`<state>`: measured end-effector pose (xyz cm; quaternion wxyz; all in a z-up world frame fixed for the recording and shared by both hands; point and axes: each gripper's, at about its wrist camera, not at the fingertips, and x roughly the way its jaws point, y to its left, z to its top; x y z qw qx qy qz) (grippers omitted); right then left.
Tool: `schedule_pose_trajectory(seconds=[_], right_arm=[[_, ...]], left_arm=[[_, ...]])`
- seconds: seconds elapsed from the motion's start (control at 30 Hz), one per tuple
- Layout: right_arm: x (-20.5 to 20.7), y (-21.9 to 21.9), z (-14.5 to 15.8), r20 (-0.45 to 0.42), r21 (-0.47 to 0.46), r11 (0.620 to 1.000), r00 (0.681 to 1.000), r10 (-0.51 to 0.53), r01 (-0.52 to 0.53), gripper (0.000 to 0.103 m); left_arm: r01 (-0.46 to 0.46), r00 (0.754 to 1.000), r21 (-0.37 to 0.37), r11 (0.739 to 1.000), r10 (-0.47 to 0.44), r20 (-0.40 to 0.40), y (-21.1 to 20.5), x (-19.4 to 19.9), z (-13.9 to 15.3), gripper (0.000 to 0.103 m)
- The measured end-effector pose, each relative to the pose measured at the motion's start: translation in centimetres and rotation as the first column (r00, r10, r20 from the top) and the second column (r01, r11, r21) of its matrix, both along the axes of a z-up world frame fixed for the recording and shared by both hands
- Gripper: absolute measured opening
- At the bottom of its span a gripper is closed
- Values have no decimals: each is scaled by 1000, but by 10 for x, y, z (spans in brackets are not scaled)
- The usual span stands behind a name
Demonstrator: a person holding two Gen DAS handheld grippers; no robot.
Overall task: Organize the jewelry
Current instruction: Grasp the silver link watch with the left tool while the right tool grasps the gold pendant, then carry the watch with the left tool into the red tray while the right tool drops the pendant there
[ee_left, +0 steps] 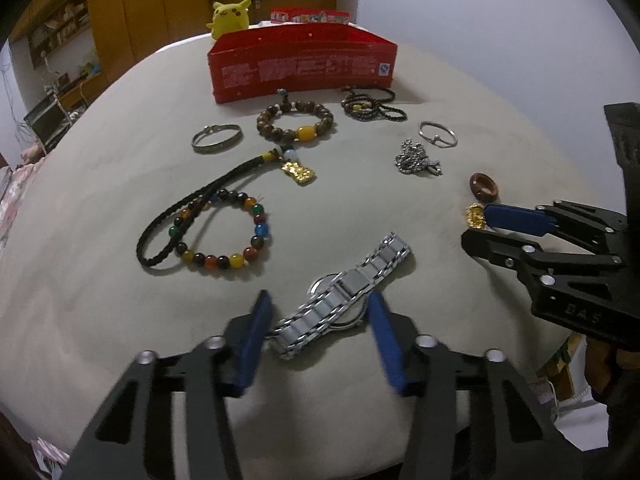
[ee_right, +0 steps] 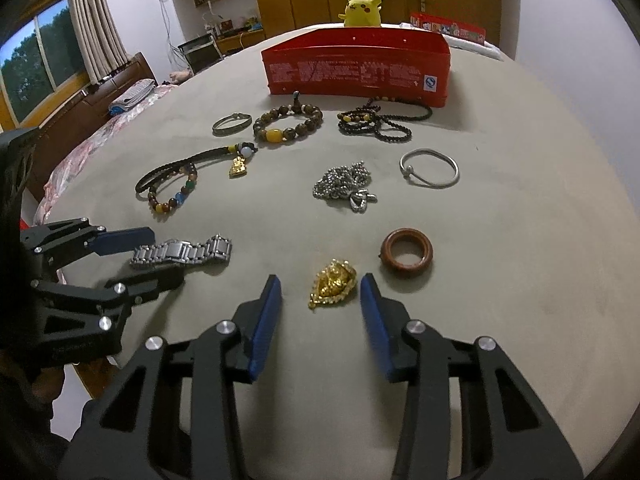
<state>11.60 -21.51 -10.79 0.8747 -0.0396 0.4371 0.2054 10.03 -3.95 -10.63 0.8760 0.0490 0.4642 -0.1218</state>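
Observation:
My left gripper [ee_left: 320,304] is open, its blue pads on either side of a silver metal watch [ee_left: 344,292] lying on the grey table; the watch also shows in the right wrist view [ee_right: 182,255]. My right gripper [ee_right: 320,284] is open around a gold pendant [ee_right: 332,283], not touching it; the pendant also shows in the left wrist view [ee_left: 476,216]. A red open box [ee_left: 302,65] stands at the back of the table [ee_right: 500,280].
Lying about are a brown wooden ring [ee_right: 407,253], a silver chain [ee_right: 344,186], a silver bangle [ee_right: 430,168], black bead strings [ee_right: 380,120], a brown bead bracelet [ee_right: 288,124], a coloured bead bracelet [ee_left: 224,232], a black cord with gold charm [ee_left: 298,172] and a dark bangle [ee_left: 216,139]. A yellow plush [ee_right: 362,10] sits behind the box.

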Motion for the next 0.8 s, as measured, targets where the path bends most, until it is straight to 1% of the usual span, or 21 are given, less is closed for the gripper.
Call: schedule_pose_trajectory(seconds=[0.03,0.07,0.1,0.13,0.3,0.33,0.43,0.67,0.8], right_arm=[[0,0,0,3,1,1000,1000,2,-2,35],[0,0,0,4,6,1000,1000,5,-5,30],[0,0,0,2,11,1000,1000,7,-7,28],[1,0,0,3,12,1000,1000,8,-8,23],[-1,-1,1,3,22,1000,1000,15,-15,21],[-1,-1,2,3,30,999,1000,19,-19,17],[-4,1,6,11,34,999,1000,26,-26,15],[-8,3,17,32,43,999,999,32,-33,15],[-7,2,21,39,42,998,999,34,-35,15]], left_arm=[[3,1000,-1,1000,-3,2,0,0,0,44],[11,1000,-5,1000,-11,2,-1,-1,1,35],[15,1000,-12,1000,-15,2,-1,-1,1,33],[12,1000,-20,1000,-12,1,-1,-1,3,33],[15,1000,-41,999,-15,3,1,-3,6,33],[14,1000,-43,999,-13,6,1,-4,7,33],[8,1000,-52,999,-6,24,3,-7,14,33],[3,996,-59,998,2,87,6,-13,40,32],[-4,995,-66,998,11,100,10,-11,48,32]])
